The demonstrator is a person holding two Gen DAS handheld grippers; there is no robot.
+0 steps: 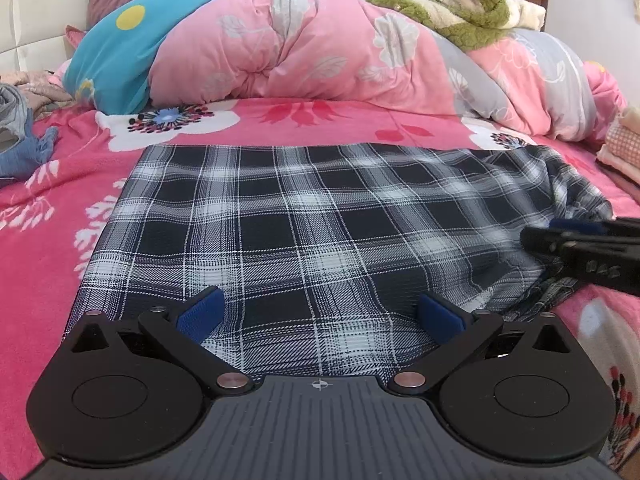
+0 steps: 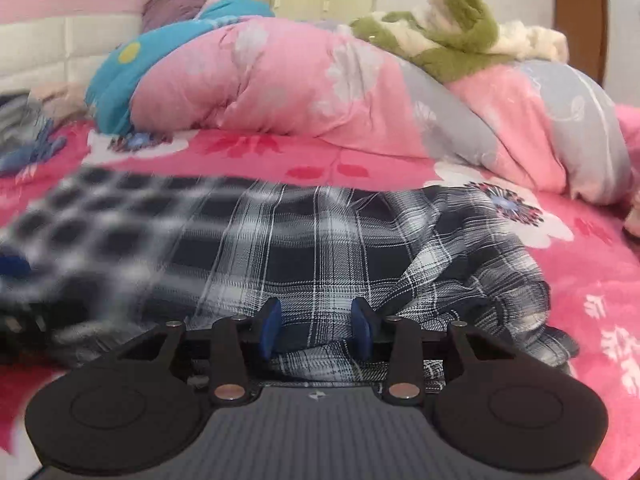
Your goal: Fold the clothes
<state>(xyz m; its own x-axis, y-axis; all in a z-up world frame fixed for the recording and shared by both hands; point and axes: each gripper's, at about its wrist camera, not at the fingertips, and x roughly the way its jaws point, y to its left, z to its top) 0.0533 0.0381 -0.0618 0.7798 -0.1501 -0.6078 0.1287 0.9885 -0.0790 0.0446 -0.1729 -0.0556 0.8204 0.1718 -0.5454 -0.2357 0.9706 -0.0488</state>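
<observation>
One plaid garment (image 1: 312, 220) spread on one pink flowered bedspread (image 1: 328, 120) — two grippers, left (image 1: 320, 316) and right (image 2: 316, 322), over it. Behind: one pink-and-grey quilt (image 1: 304, 44), one blue quilt (image 1: 120, 52), one green-and-cream fleece blanket (image 1: 452, 4) — plus one blue-grey clothes heap (image 1: 20, 140) at the left edge.

Both views are evenly and softly lit, bright enough for full colour, with no hard shadows and no glare; the source cannot be told; fisheye distortion bows the bed and walls toward the edges, and the corners go dark; the left wrist view is sharp, blurred only at near right; the right wrist view smears the plaid cloth (image 2: 120, 216) at left, its far background soft.
</observation>
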